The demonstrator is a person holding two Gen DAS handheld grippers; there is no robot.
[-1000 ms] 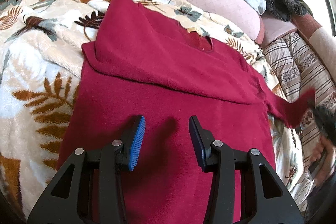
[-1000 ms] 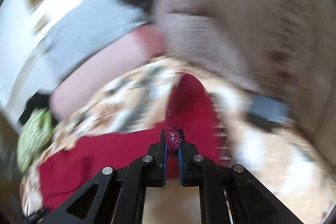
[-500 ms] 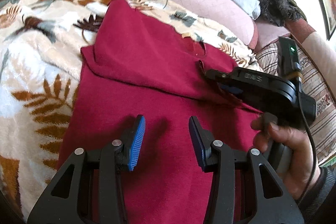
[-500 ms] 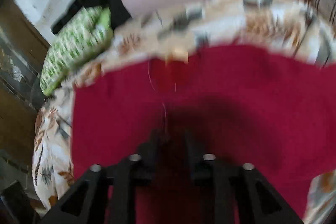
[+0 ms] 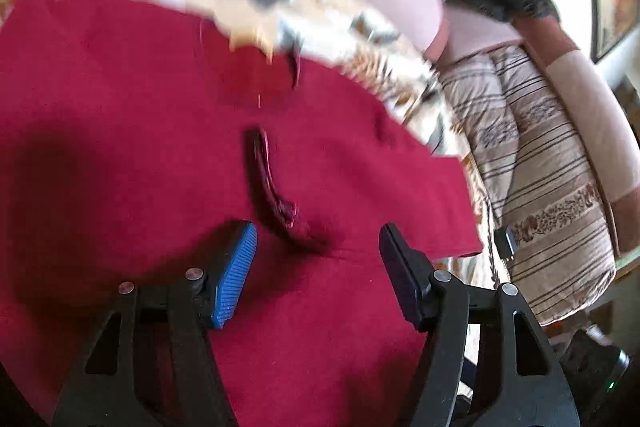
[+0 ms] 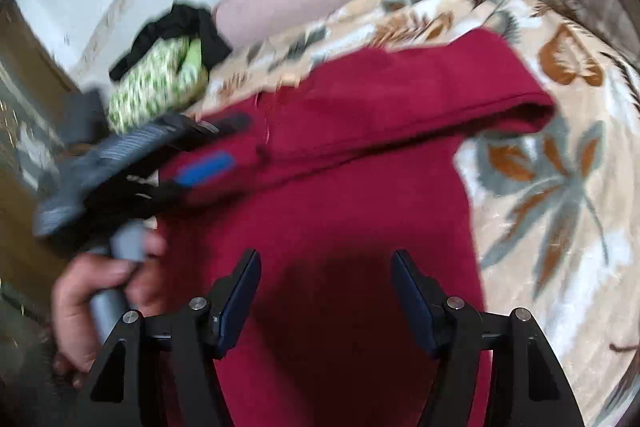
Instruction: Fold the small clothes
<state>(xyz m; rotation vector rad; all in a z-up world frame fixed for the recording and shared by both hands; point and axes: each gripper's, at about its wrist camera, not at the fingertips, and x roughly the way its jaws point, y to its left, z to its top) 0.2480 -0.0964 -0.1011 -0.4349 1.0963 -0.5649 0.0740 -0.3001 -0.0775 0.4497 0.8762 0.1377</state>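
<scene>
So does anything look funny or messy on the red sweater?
A little. On the red sweater, a folded-in cuff lies crooked across the middle, just ahead of the open left gripper. No tears or spills show.

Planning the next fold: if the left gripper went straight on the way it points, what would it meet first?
Probably the dark red cuff lying on the crimson knit sweater, just ahead of the open left gripper; blur leaves depth uncertain.

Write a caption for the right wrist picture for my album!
Open right gripper above a half-folded red sweater on a leafy blanket.
</scene>
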